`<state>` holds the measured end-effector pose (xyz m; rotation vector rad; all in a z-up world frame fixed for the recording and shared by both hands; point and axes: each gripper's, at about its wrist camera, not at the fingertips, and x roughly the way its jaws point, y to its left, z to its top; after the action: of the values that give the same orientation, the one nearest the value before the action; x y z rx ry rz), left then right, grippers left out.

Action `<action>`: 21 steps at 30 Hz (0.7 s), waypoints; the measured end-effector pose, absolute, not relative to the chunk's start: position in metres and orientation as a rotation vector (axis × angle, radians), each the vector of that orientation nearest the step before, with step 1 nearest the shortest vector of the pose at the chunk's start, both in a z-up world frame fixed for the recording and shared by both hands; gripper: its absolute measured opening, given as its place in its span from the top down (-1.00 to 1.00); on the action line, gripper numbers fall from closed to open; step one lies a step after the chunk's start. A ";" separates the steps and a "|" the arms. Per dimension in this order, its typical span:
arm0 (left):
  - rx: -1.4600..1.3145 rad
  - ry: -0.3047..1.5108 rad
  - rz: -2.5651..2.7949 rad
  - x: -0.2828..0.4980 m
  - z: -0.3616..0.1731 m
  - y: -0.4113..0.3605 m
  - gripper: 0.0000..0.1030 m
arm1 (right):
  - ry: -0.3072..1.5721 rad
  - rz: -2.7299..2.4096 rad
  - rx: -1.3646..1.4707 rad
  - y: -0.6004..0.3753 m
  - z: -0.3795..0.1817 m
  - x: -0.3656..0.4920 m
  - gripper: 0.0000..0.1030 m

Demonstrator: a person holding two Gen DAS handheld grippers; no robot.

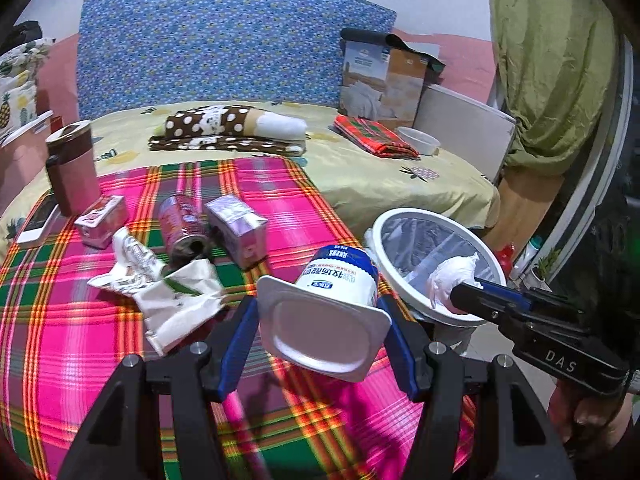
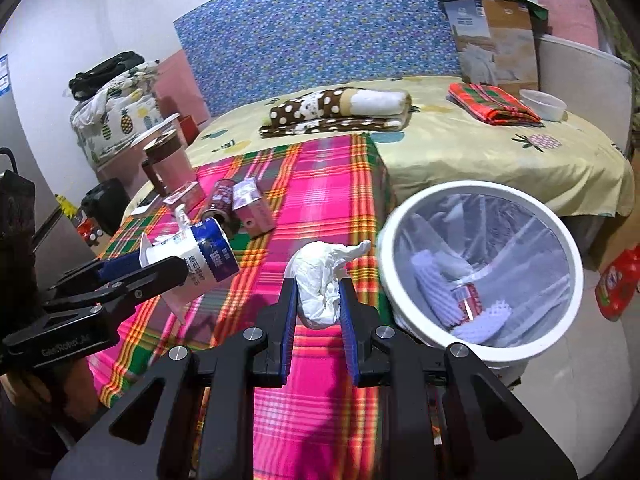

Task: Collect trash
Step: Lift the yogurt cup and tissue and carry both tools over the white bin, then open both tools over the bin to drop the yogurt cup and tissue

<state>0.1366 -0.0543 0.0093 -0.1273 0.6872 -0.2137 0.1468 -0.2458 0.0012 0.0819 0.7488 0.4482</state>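
Bed w/ plaid cloth (image 1: 280, 200): bin (image 2: 568, 240) part-filled; left hand-held gripper (image 1: 320, 320) grips yogurt cup (image 1: 340, 276), right hand-held gripper (image 2: 318, 300) grips tissue wad (image 2: 320, 276); can (image 1: 182, 228), cartons, wrapper left.

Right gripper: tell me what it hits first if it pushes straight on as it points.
Likely the white bin, its near rim: the right gripper, shut on the crumpled tissue, points just left of it. Depth is unclear.

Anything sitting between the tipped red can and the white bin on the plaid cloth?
Yes: a purple carton lies right beside the red can; past it only bare plaid cloth reaches the white bin. The left wrist view shows it best.
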 end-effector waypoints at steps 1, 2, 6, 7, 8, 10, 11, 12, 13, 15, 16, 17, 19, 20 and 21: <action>-0.126 0.689 -0.220 0.138 0.009 -0.057 -0.22 | 0.750 0.440 0.085 -0.249 0.001 0.147 0.55; -0.124 0.690 -0.226 0.140 0.008 -0.060 -0.22 | 0.751 0.436 0.087 -0.252 0.000 0.148 0.55; -0.114 0.698 -0.253 0.147 0.007 -0.073 -0.22 | 0.755 0.410 0.097 -0.264 -0.001 0.151 0.55; -0.111 0.700 -0.260 0.148 0.007 -0.077 -0.22 | 0.756 0.401 0.101 -0.268 -0.001 0.152 0.55; -0.107 0.701 -0.267 0.150 0.007 -0.081 -0.22 | 0.758 0.393 0.105 -0.271 -0.002 0.152 0.55; -0.101 0.703 -0.279 0.153 0.007 -0.087 -0.22 | 0.760 0.379 0.112 -0.277 -0.003 0.153 0.55; -0.099 0.704 -0.285 0.154 0.007 -0.090 -0.22 | 0.761 0.369 0.117 -0.281 -0.003 0.153 0.55; -0.095 0.705 -0.291 0.156 0.007 -0.094 -0.22 | 0.762 0.363 0.119 -0.283 -0.004 0.154 0.55; -0.093 0.706 -0.296 0.158 0.007 -0.097 -0.22 | 0.764 0.356 0.123 -0.287 -0.005 0.155 0.55; -0.087 0.707 -0.308 0.162 0.007 -0.103 -0.22 | 0.767 0.340 0.130 -0.293 -0.006 0.156 0.55; -0.084 0.708 -0.314 0.164 0.007 -0.106 -0.22 | 0.767 0.332 0.133 -0.296 -0.006 0.157 0.55; -0.083 0.709 -0.320 0.166 0.007 -0.109 -0.22 | 0.769 0.322 0.137 -0.299 -0.007 0.157 0.55; -0.080 0.713 -0.331 0.169 0.006 -0.115 -0.22 | 0.772 0.305 0.143 -0.306 -0.008 0.159 0.55; -0.078 0.715 -0.336 0.171 0.005 -0.118 -0.22 | 0.773 0.296 0.146 -0.309 -0.009 0.159 0.55; -0.076 0.716 -0.342 0.173 0.005 -0.121 -0.22 | 0.775 0.288 0.149 -0.312 -0.010 0.160 0.55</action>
<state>0.1727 -0.1211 0.0047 -0.0760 0.7163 -0.3418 0.1597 -0.3119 -0.0097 0.1489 0.7751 0.2884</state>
